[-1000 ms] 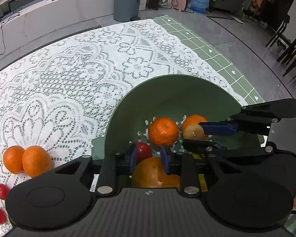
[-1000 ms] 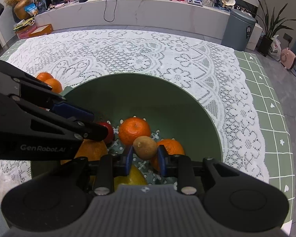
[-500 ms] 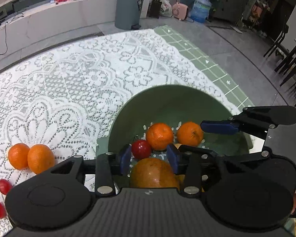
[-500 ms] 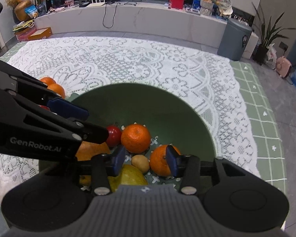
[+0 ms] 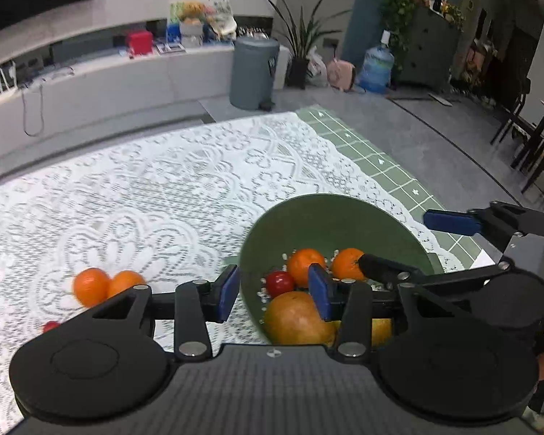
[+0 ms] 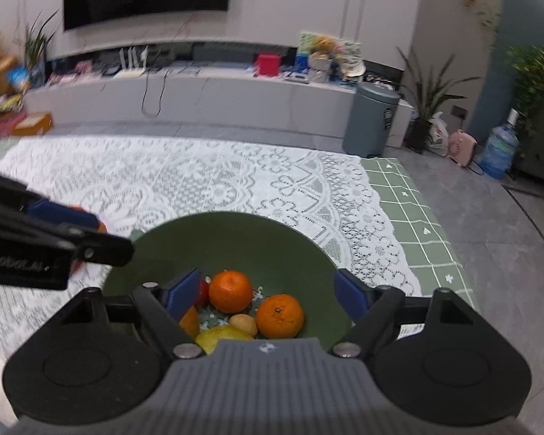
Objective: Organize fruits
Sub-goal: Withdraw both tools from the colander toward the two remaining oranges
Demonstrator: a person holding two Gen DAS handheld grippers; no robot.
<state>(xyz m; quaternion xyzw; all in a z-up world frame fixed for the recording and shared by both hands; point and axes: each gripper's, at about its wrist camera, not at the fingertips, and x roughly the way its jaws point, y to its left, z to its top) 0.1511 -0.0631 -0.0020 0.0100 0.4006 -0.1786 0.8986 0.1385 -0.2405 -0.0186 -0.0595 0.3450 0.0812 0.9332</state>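
A green bowl (image 5: 341, 214) (image 6: 235, 232) on the lace cloth holds two mandarins (image 6: 230, 291) (image 6: 280, 316), a small brown fruit (image 6: 243, 323), a red fruit (image 5: 280, 283), a large orange fruit (image 5: 297, 317) and a yellow fruit (image 6: 217, 337). My left gripper (image 5: 273, 291) is open and empty above the bowl's left rim. My right gripper (image 6: 268, 291) is wide open and empty above the bowl. Two mandarins (image 5: 90, 285) (image 5: 125, 282) and a red fruit (image 5: 50, 325) lie on the cloth at left.
The white lace cloth (image 5: 145, 195) covers the table over a green checked cloth (image 6: 409, 217) at its right edge. A grey bin (image 6: 370, 123), plants and a water bottle stand on the floor beyond.
My right gripper opened and dropped the small brown fruit into the bowl. Both grippers have risen and drawn back; the left one opened and shifted left.
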